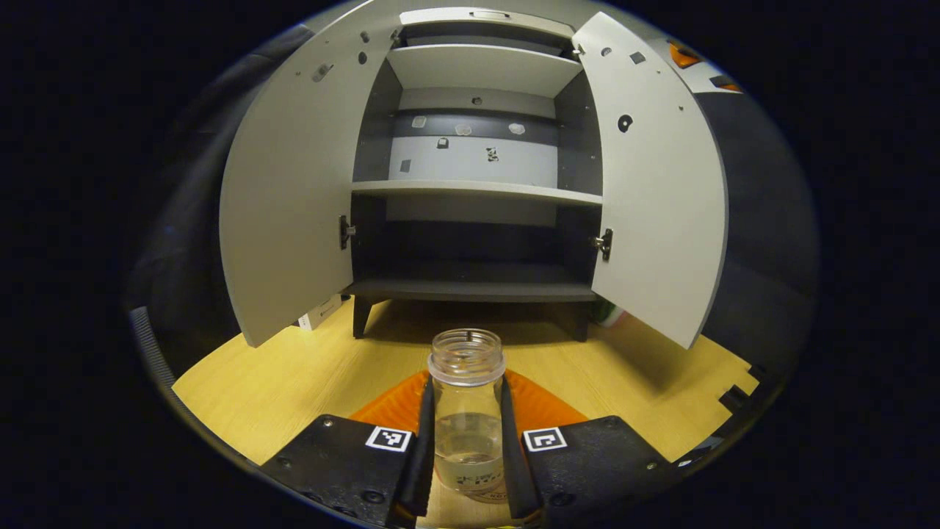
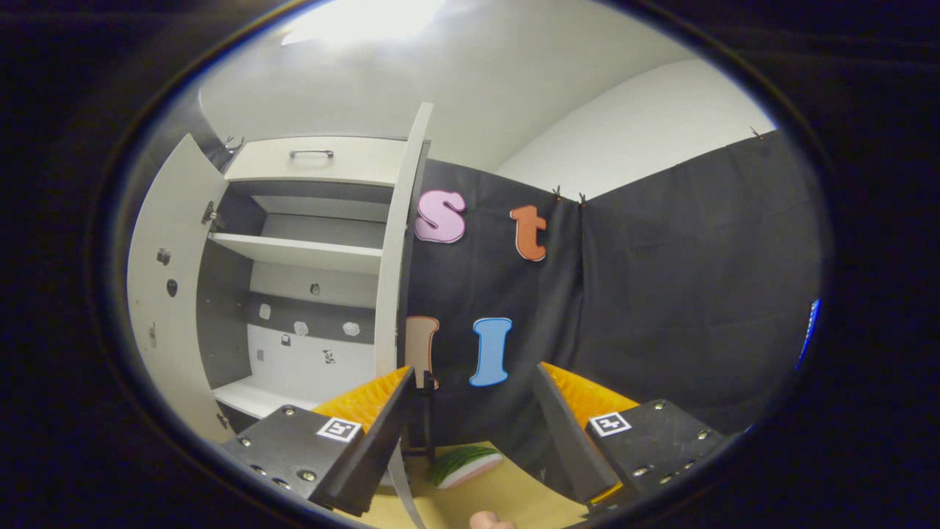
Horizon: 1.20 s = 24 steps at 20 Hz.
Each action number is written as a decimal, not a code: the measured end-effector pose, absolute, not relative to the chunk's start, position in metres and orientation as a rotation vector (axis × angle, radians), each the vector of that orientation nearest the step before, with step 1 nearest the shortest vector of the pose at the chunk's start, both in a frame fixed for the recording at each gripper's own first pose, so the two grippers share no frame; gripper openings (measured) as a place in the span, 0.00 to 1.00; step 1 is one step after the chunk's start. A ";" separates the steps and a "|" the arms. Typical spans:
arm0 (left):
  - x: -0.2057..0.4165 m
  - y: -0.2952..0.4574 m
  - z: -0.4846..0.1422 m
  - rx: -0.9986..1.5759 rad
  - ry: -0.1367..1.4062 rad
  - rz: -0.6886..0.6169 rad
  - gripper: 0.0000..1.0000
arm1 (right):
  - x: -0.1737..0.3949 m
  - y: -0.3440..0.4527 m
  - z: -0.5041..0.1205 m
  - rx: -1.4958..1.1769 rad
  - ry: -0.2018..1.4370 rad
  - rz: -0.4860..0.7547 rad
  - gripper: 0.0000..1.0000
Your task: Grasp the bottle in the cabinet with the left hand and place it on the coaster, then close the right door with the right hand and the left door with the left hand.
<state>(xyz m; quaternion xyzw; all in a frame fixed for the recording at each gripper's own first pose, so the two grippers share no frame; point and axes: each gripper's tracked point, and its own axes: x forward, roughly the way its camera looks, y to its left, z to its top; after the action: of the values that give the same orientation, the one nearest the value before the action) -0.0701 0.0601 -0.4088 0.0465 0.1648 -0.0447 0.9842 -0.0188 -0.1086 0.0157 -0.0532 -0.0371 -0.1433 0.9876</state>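
Observation:
A clear bottle (image 1: 467, 411) with a wide open mouth and a little liquid in it stands upright between my left gripper's (image 1: 467, 470) fingers. Both fingers (image 1: 424, 448) press on its sides, so that gripper is shut on it, out in front of the cabinet (image 1: 477, 191) over the wooden table (image 1: 294, 375). What lies under the bottle's base is hidden. The cabinet's left door (image 1: 294, 191) and right door (image 1: 657, 198) both stand wide open, and its shelves are bare. My right gripper (image 2: 470, 433) is open, raised just right of the right door's (image 2: 400, 242) outer edge.
A green-and-pink slice-shaped object (image 2: 463, 464) lies on the table below the right gripper, beside the cabinet. A white card (image 1: 320, 311) leans behind the left door. A drawer with a handle (image 2: 311, 156) tops the cabinet. The black cloth wall (image 2: 661, 294) hangs to the right.

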 end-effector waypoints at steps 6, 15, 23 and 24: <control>-0.081 0.057 -0.403 0.073 0.302 -0.061 0.42 | -0.028 -0.116 0.016 -0.088 -0.062 -0.303 1.00; -0.080 0.051 -0.386 0.036 0.307 -0.057 0.79 | -0.030 -0.142 0.010 -0.077 -0.040 -0.356 1.00; -0.083 0.059 -0.345 0.101 0.200 -0.018 0.99 | -0.039 -0.132 -0.009 -0.108 0.002 -0.388 0.97; -0.083 0.057 -0.342 0.090 0.197 -0.024 1.00 | -0.040 -0.128 -0.012 -0.116 0.009 -0.387 0.97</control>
<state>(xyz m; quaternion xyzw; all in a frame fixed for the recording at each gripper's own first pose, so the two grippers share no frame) -0.0827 0.0566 -0.3423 0.0451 0.0985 -0.0121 0.9940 -0.0401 -0.1278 -0.0121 -0.0575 0.0045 -0.1924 0.9796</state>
